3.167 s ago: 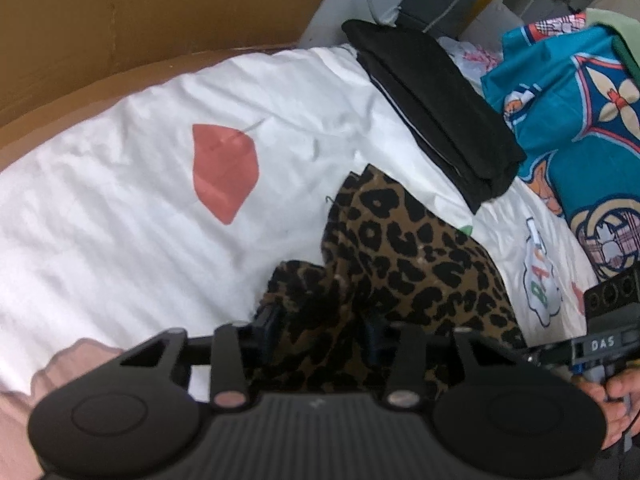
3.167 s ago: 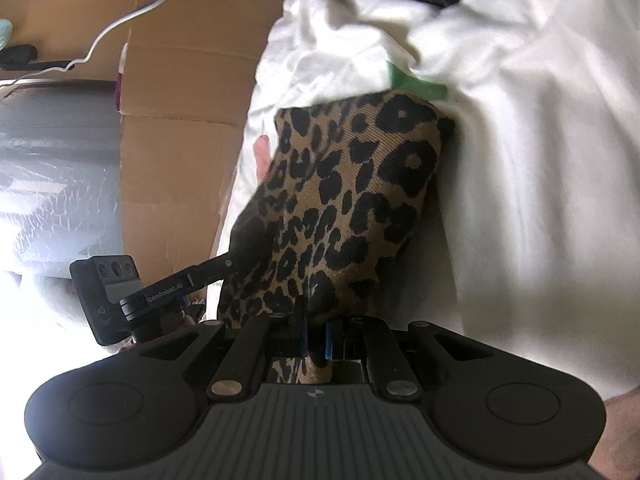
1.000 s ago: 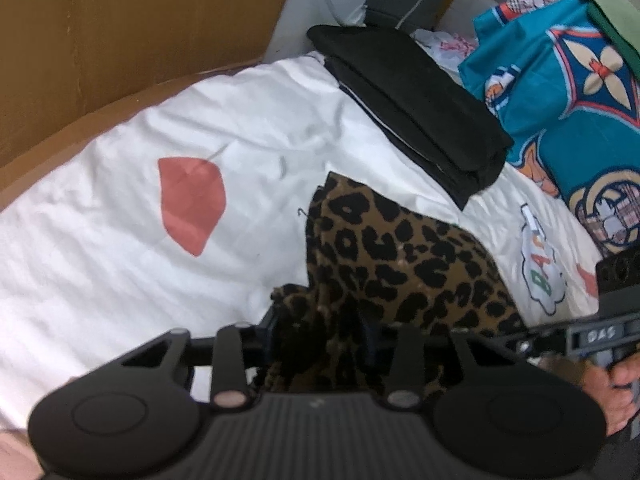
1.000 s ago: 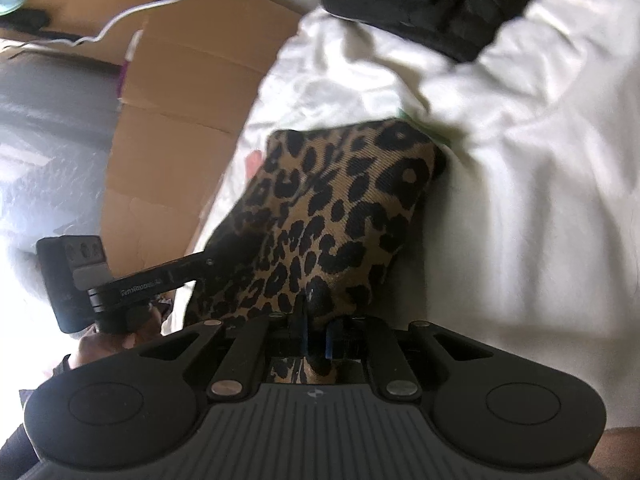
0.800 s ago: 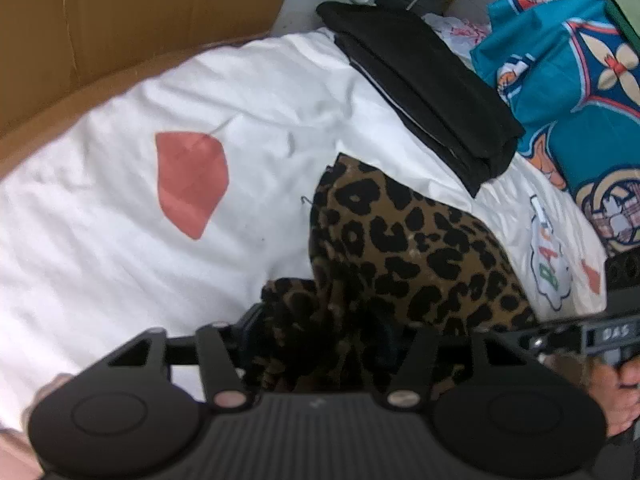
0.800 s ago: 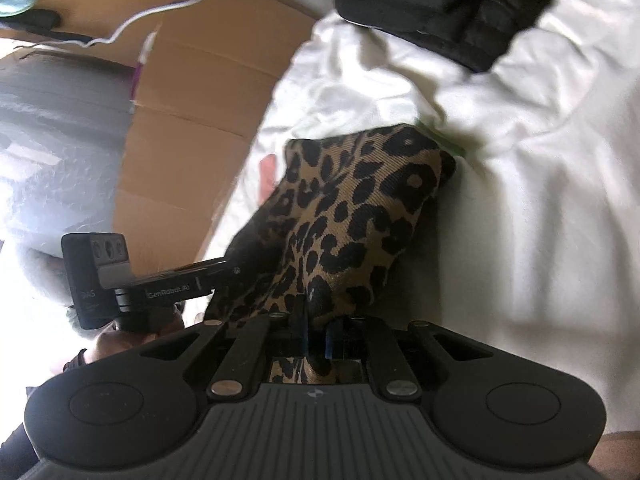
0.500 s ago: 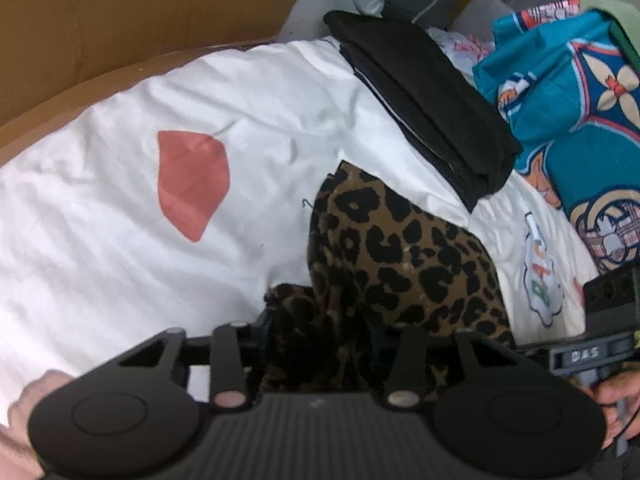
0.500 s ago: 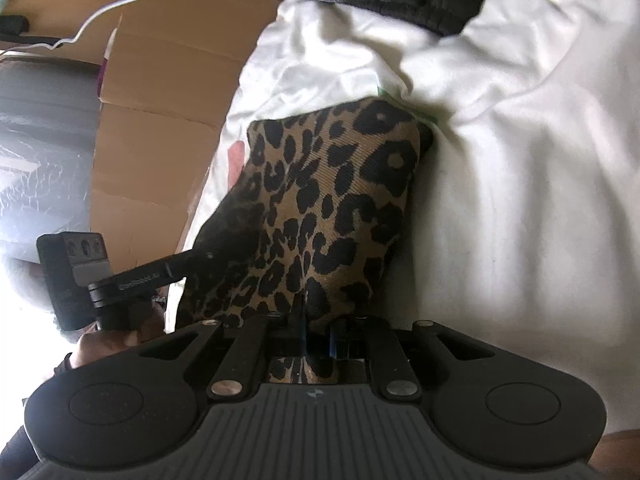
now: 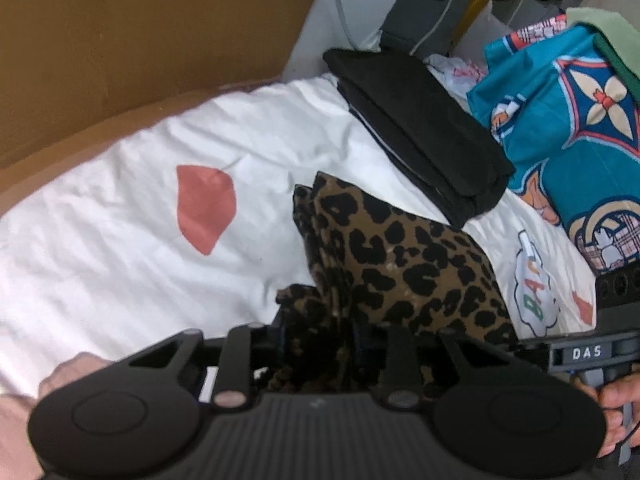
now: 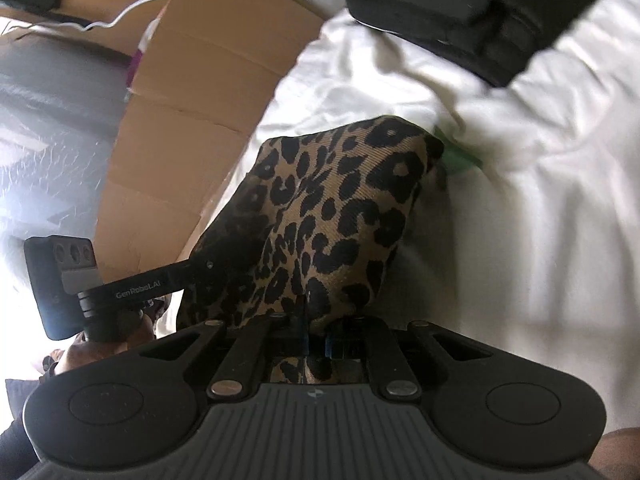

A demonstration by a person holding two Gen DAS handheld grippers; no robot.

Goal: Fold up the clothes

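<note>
A leopard-print garment [image 9: 400, 264] lies folded on the white sheet [image 9: 120, 240], its near edge lifted between both grippers. My left gripper [image 9: 320, 340] has a thick bunch of that cloth between its jaws, which are closing on it. In the right wrist view the same garment [image 10: 336, 216] rises toward the camera, and my right gripper [image 10: 316, 344] is shut on a thin fold of its near edge. The left tool [image 10: 120, 288] shows at that view's left, gripping the garment's other corner. The fingertips of both grippers are buried in the cloth.
A folded black garment [image 9: 420, 132] lies just beyond the leopard one. Teal patterned fabric [image 9: 568, 120] is piled at the right. Brown cardboard [image 9: 140, 40] walls the far left. The sheet bears a red patch [image 9: 204, 208] and a cartoon print [image 9: 532, 292]. A person's hand [image 9: 616, 400] holds the right tool.
The jaws of the left gripper have drawn in on the bunched cloth. Both grippers have lifted slightly with the garment's near edge, and the views have shifted a little.
</note>
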